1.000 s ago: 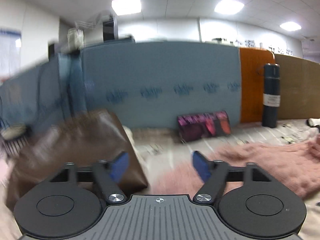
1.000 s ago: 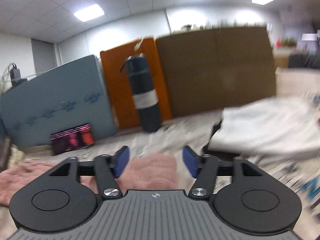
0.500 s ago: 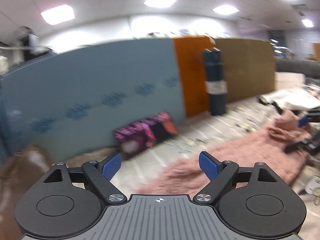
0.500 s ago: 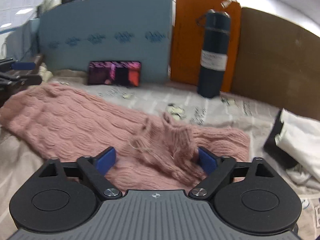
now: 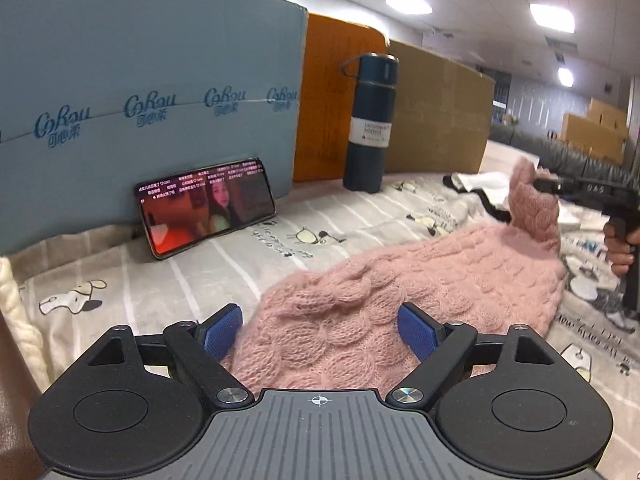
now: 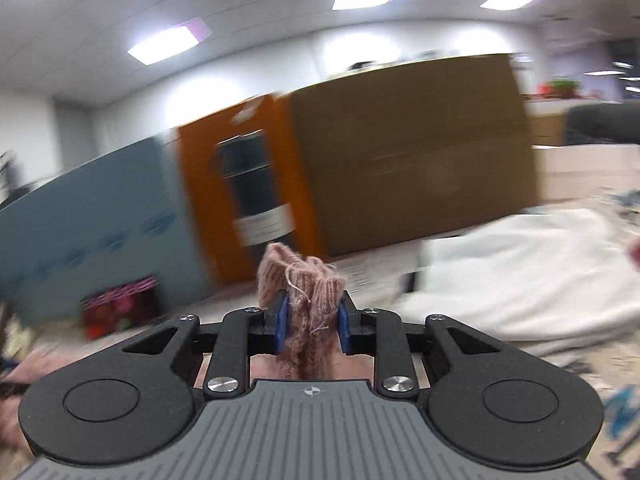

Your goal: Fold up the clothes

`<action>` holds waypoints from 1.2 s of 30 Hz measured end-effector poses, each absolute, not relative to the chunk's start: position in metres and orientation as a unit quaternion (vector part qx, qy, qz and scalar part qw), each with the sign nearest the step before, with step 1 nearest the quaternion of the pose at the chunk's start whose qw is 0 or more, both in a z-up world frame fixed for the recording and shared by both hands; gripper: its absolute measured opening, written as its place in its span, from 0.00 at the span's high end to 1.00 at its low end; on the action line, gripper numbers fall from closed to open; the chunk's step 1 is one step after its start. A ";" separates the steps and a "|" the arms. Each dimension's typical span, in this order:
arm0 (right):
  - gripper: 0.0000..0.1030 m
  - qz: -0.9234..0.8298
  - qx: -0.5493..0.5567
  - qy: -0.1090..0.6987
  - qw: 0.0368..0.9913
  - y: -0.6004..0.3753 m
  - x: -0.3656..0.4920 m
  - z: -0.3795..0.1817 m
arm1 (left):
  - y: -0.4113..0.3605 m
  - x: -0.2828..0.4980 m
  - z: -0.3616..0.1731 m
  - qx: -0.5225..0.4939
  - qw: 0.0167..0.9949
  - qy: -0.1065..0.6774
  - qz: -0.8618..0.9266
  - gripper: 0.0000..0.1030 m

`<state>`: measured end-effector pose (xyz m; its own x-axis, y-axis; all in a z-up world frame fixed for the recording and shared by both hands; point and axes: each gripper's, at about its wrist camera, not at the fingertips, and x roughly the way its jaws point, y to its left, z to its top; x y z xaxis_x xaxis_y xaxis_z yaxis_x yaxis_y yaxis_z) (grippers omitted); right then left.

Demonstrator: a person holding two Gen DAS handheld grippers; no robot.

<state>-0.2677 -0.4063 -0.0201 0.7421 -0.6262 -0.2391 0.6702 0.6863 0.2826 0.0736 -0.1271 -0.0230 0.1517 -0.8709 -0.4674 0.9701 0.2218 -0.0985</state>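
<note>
right tool (image 6: pixel 311 324) has just closed, pinching pink sweater (image 5: pixel 420 280); left tool (image 5: pixel 320 330) gapes, phone (image 5: pixel 206 212) only there.

left gripper (image 5: pixel 318 330) hangs wide open, and the right gripper (image 6: pixel 311 322) has just been closing, pads pinching the pink sweater (image 6: pixel 304 280)

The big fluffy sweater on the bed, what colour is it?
Pink, with a bumpy knit pattern. The sweater shows best in the left wrist view.

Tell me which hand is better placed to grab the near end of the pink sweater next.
Left. The left gripper is open, its fingers either side of the pink sweater end. The right gripper has just closed on the far end, so it is probably busy.
</note>
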 end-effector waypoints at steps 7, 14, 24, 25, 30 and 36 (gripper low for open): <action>0.76 -0.429 0.254 0.067 0.864 -0.436 -0.288 -0.030 | -0.120 0.078 -0.023 0.106 0.760 0.209 -0.607 0.17; 0.25 -0.514 0.280 0.026 0.810 -0.440 -0.309 -0.036 | -0.117 0.066 -0.020 0.134 0.758 0.181 -0.612 0.68; 0.08 -0.429 0.221 -0.073 0.873 -0.412 -0.312 -0.024 | -0.101 0.016 -0.005 0.192 0.770 0.065 -0.605 0.85; 0.07 -0.411 0.216 -0.064 0.884 -0.411 -0.308 -0.024 | -0.097 0.009 -0.003 0.194 0.770 0.053 -0.605 0.85; 0.05 -0.229 0.134 0.050 0.963 -0.392 -0.267 -0.013 | -0.078 -0.031 0.005 0.206 0.760 0.000 -0.616 0.85; 0.04 -0.041 -0.091 0.170 0.980 -0.345 -0.199 -0.004 | -0.065 -0.055 -0.002 0.209 0.744 -0.011 -0.635 0.85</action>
<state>-0.1989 -0.3447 -0.0041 0.9386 -0.1104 -0.3269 0.0486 0.9803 -0.1914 -0.0547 -0.0651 -0.0019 0.1933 -0.9489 -0.2494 0.9400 0.1062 0.3243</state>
